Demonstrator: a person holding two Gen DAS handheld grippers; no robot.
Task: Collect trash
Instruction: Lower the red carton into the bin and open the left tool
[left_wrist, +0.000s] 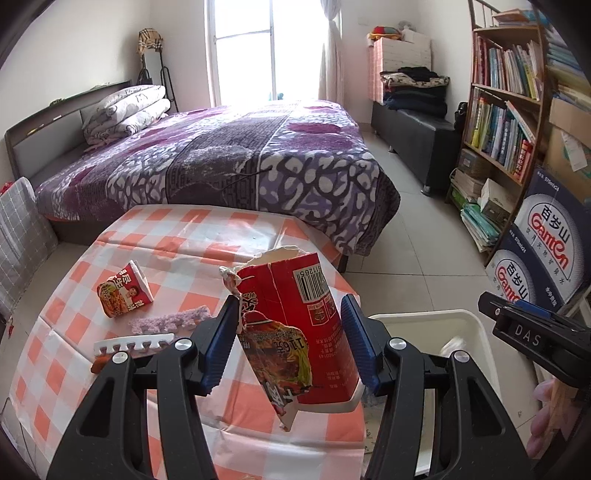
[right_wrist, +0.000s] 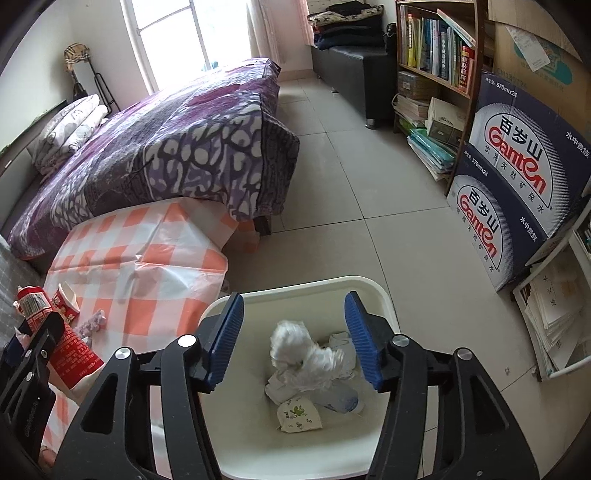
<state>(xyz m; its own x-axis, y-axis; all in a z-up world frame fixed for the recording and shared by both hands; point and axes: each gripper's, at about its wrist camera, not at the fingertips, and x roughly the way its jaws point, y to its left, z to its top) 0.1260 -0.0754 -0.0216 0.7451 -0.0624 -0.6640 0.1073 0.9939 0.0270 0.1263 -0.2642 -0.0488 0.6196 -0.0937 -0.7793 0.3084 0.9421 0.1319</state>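
Note:
My left gripper (left_wrist: 291, 343) holds a torn red noodle cup (left_wrist: 295, 332) between its blue pads, lifted above the checked table (left_wrist: 184, 243) near its right edge; the cup also shows in the right wrist view (right_wrist: 70, 350). A smaller torn red cup piece (left_wrist: 123, 291) lies on the table to the left. My right gripper (right_wrist: 293, 339) is open and empty above the white trash bin (right_wrist: 384, 299), which holds a blurred white wad (right_wrist: 306, 350) and other paper scraps. The bin also shows in the left wrist view (left_wrist: 476, 332).
A purple foam strip (left_wrist: 173, 319) and a white comb-like strip (left_wrist: 136, 345) lie on the table. A bed (left_wrist: 221, 162) stands behind it. A bookshelf (left_wrist: 502, 110) and stacked Ganten boxes (right_wrist: 517, 166) line the right side, with tiled floor (right_wrist: 351, 184) between.

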